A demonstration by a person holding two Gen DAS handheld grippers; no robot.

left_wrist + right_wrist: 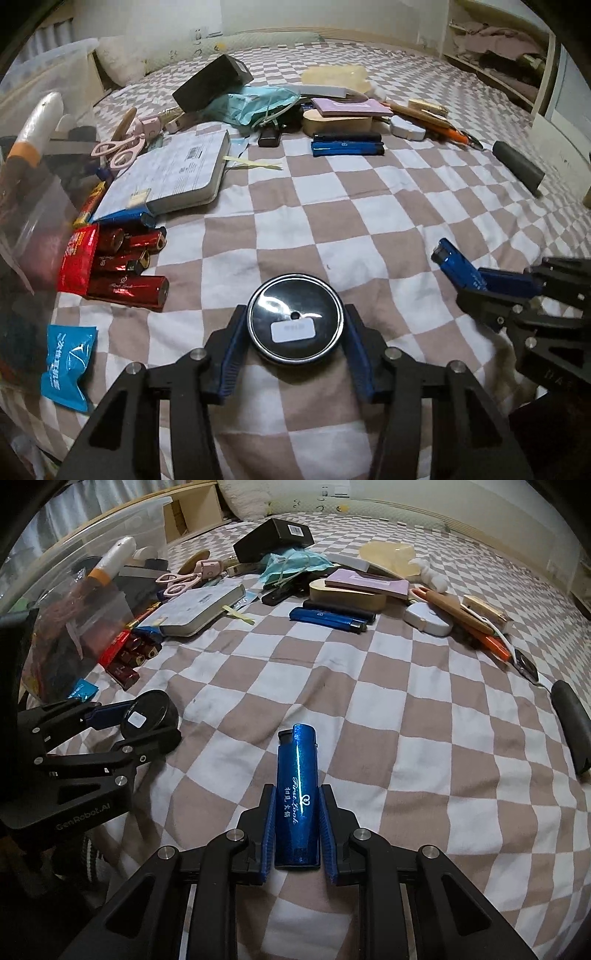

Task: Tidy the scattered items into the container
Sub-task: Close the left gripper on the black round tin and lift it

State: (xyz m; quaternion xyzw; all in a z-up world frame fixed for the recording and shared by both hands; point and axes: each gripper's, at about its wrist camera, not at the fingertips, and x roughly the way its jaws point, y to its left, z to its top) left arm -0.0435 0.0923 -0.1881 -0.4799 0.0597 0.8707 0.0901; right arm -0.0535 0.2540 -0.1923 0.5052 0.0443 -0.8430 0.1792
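My left gripper (295, 325) is shut on a round black tin (294, 318) with a white label, just above the checked bedsheet; it also shows in the right wrist view (146, 710). My right gripper (297, 805) is shut on a blue lighter (298, 794), which sticks forward between the blue pads; it shows at the right of the left wrist view (456, 267). The clear plastic container (33, 155) stands at the far left, holding several items, and is also in the right wrist view (85, 568).
Scattered on the bed: red lighters (129, 266), a blue packet (68, 365), a notebook (173, 173), pink scissors (122, 147), two lighters (347, 144), a black box (214, 83), a teal mask (255, 103), a dark cylinder (519, 166) and an orange pen (487, 638).
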